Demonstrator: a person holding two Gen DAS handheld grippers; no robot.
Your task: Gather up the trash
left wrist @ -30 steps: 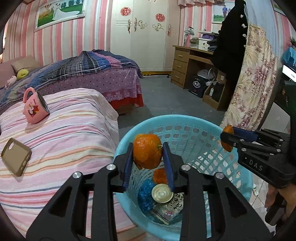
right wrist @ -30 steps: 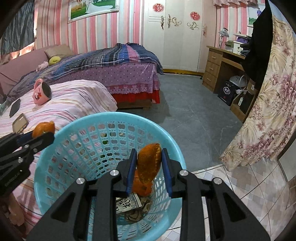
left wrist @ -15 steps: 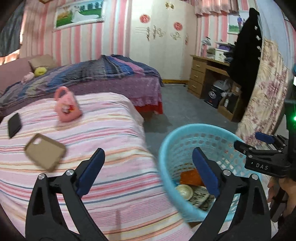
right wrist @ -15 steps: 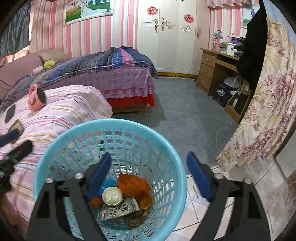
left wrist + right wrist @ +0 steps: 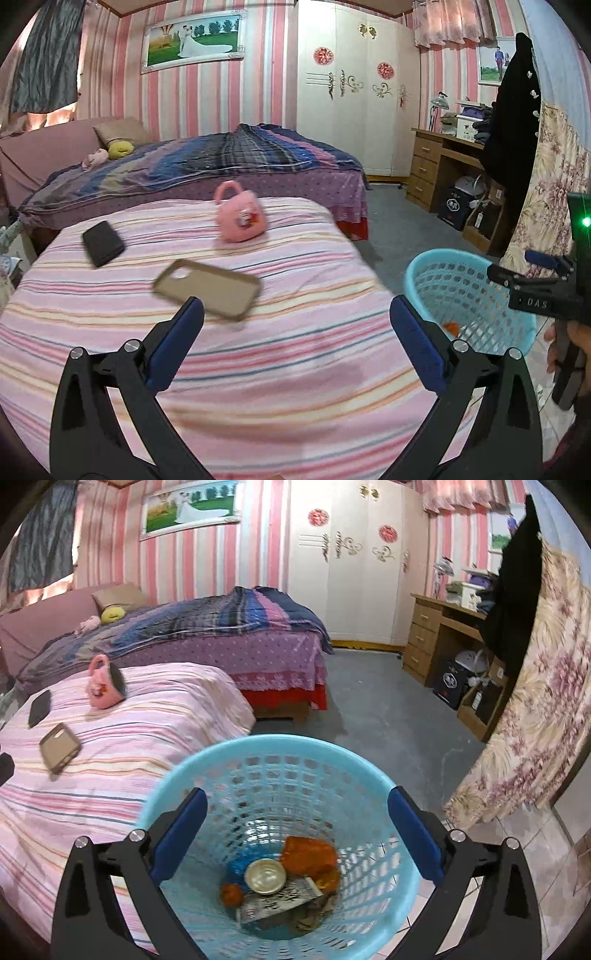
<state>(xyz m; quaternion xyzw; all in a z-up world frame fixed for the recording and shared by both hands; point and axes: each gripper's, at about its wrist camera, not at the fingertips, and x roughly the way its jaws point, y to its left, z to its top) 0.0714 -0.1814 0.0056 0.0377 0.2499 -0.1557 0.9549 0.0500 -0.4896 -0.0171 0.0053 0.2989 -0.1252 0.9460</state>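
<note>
On the striped bed (image 5: 258, 369) only a phone case (image 5: 207, 288), phone (image 5: 102, 243) and pink mug (image 5: 240, 218) remain, so the left hand-held gripper (image 5: 295, 347), opening and empty, risks binning keepsakes, while the right hand-held gripper (image 5: 297, 834), also opening and empty, hangs over the trash in the blue basket (image 5: 280, 746).

The left gripper (image 5: 295, 339) hangs over the near bed (image 5: 258, 369), its jaws opening with nothing between them. On the striped cover lie a tan phone case (image 5: 207, 288) near the middle, a black phone (image 5: 102, 243) toward the far left edge and a pink mug (image 5: 240, 216) (tipped on its side) at the far edge. The blue basket (image 5: 469, 295) stands on the floor off the bed's right edge — the right gripper (image 5: 517, 271) reaches over its rim.
</note>
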